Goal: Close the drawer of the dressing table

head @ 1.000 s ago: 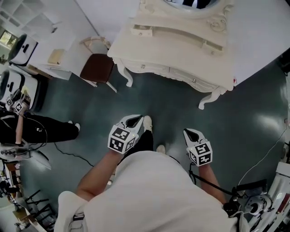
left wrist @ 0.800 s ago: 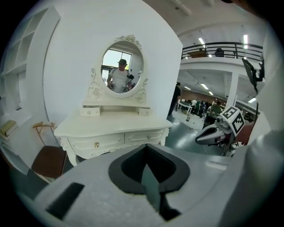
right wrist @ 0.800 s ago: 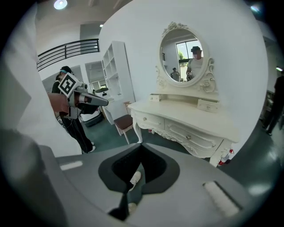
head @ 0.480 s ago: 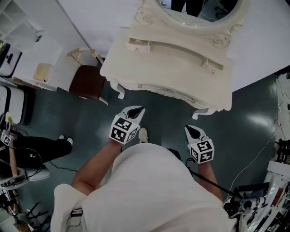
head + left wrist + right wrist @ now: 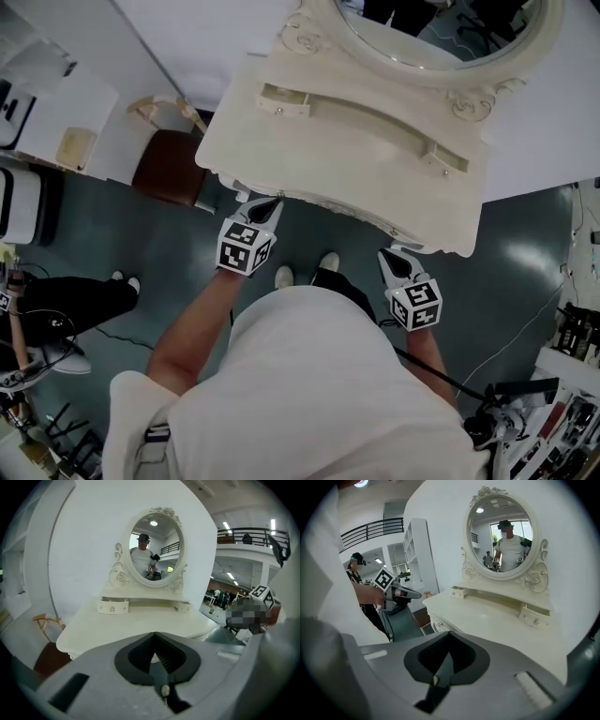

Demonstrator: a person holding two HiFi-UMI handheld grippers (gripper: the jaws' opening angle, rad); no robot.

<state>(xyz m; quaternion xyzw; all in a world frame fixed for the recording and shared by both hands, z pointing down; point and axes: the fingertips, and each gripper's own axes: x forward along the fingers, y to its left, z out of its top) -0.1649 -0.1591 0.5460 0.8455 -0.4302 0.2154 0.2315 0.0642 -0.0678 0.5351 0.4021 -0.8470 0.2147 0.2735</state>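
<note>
The cream dressing table [image 5: 347, 159] with its oval mirror [image 5: 441, 37] fills the top of the head view. Two small drawers stand on its top, a left one [image 5: 284, 101] and a right one [image 5: 445, 159], and both stick out a little from the low shelf. My left gripper [image 5: 270, 204] is shut and empty, its tip at the table's front edge on the left. My right gripper [image 5: 390, 259] looks shut and empty, just short of the front edge on the right. The left gripper view shows the left drawer [image 5: 112, 605] ahead; the right gripper view shows the right drawer [image 5: 534, 617].
A brown-seated stool [image 5: 172, 169] stands left of the table. White shelving [image 5: 47, 103] lies farther left. Another person in black [image 5: 66, 300] is at the left edge. Cables and equipment [image 5: 525, 412] crowd the lower right. A knob [image 5: 439, 625] marks a front drawer under the tabletop.
Both grippers have advanced toward the dressing table, which now sits much closer. The left tip has reached the table's front edge. Both stayed shut.
</note>
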